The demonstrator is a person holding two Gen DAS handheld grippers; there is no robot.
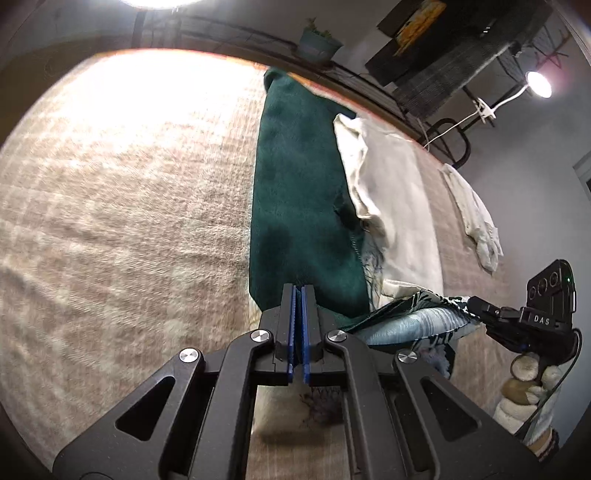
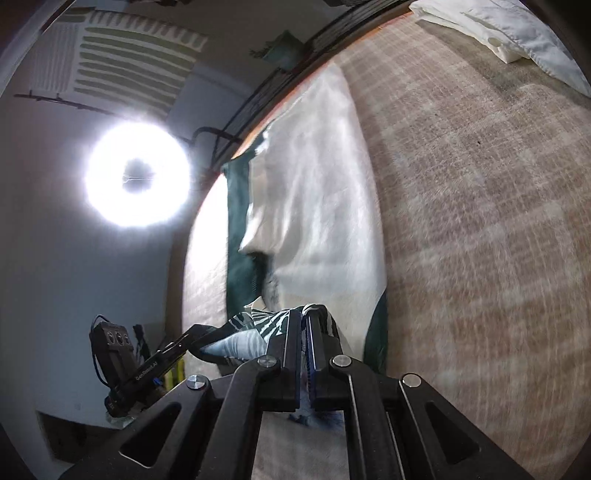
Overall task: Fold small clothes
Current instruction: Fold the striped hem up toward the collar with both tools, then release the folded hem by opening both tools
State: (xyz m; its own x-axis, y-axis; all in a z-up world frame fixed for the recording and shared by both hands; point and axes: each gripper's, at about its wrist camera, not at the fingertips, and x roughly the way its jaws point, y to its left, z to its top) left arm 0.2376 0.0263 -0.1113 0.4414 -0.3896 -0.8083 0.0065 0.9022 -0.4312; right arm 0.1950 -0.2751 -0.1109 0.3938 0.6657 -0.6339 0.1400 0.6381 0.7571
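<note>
A small garment, dark green (image 1: 295, 203) outside with a white inner side (image 1: 391, 206), lies lengthwise on the bed. Its teal-and-white patterned near edge (image 1: 417, 317) is lifted and stretched between both grippers. My left gripper (image 1: 299, 291) is shut, with fabric hanging under its blue pads. In the right wrist view it (image 2: 194, 330) pinches the patterned edge (image 2: 258, 328). My right gripper (image 2: 304, 314) is shut on the same edge, and it (image 1: 472, 304) shows at the right of the left wrist view. The white side (image 2: 314, 184) runs away ahead.
A beige checked blanket (image 1: 122, 206) covers the bed. More white clothes (image 1: 472, 218) lie at its right side (image 2: 498, 26). A dark metal rail (image 1: 369, 85) borders the far edge, with a plant pot (image 1: 317, 44) behind. A ring light (image 2: 136, 173) glares at left.
</note>
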